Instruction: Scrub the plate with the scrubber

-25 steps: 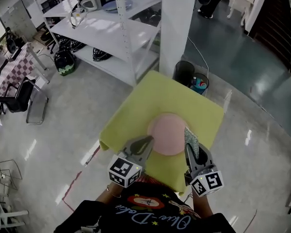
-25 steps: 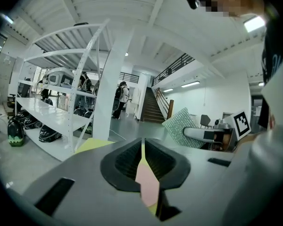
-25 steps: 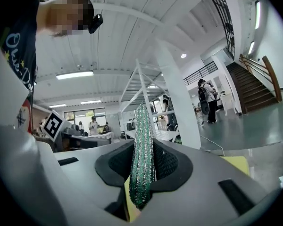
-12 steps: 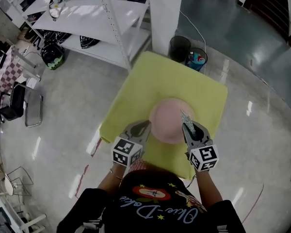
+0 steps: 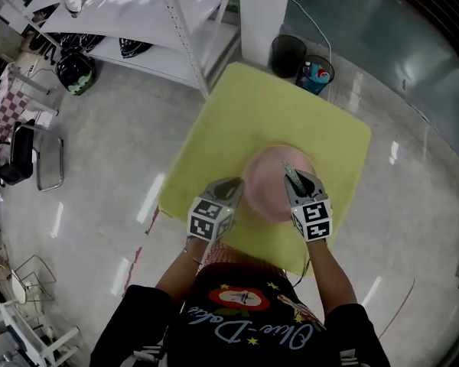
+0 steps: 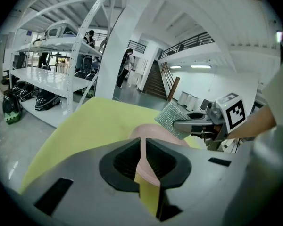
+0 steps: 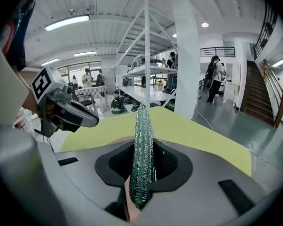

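A round pink plate point(image 5: 271, 188) lies on the yellow table point(image 5: 291, 121), near its front edge. My left gripper point(image 5: 231, 186) is just beside the plate's left rim, shut with nothing in it. Through the thin slit of my left gripper point(image 6: 142, 145) the plate point(image 6: 153, 131) and the table point(image 6: 85, 126) show. My right gripper point(image 5: 293, 176) is shut on a flat green-silver scrubber point(image 5: 290, 171), held on edge over the plate's right part. The scrubber point(image 7: 142, 126) stands upright between the right jaws. From the left gripper view the scrubber point(image 6: 172, 119) hangs above the plate.
A white shelving rack point(image 5: 161, 14) and a white pillar point(image 5: 264, 14) stand beyond the table. Two dark bins point(image 5: 291, 52) sit by the far corner. A chair point(image 5: 23, 155) and a helmet point(image 5: 75, 71) are off to the left on the shiny floor.
Both grippers have come down and forward toward the plate. The scrubber now sits over the plate's right side, and the left gripper is at its left rim.
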`<state>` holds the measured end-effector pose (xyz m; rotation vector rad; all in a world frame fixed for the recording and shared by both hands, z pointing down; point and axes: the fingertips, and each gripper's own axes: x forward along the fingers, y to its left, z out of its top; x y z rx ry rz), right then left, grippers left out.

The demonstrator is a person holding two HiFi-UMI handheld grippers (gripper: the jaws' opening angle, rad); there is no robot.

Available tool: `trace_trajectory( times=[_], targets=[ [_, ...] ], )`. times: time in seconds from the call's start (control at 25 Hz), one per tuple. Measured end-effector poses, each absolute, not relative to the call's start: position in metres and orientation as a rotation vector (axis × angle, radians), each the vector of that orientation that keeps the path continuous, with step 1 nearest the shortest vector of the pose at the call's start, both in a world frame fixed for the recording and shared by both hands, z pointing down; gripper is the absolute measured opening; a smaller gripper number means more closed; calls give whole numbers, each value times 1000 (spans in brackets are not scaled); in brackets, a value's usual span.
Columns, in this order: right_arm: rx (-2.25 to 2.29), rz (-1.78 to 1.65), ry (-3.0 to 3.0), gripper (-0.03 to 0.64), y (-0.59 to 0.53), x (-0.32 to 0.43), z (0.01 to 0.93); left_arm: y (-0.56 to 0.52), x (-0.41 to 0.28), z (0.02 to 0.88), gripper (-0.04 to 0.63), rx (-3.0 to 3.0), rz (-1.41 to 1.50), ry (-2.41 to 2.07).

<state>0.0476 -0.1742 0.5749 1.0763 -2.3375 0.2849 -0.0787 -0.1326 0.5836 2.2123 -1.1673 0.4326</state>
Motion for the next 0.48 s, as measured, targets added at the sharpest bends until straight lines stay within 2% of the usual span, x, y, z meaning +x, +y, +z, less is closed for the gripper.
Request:
trace_trajectory(
  times=[0.04,0.08,0.12,0.16,0.28,0.48],
  targets=[
    [1062,272,-2322,67,-180,45,581,-134,-80,591,28,2194,443,-1152],
    [1045,262,-2306,67,-185,42,587,-136,-80,598,127,2173,451,-1135],
    [1024,254,-2289,67,-189,39,594,-138,-81,605,143,2152,457,-1123],
    [1000,244,-2271,67,-193,36,601,-140,-82,611,123,2136,464,-1117],
    [935,198,-2212,67,-200,32,618,-146,-82,626,121,2111,506,-1105],
    [885,177,-2147,67,-204,29,639,-151,-79,649,151,2037,531,-1049]
  ],
)
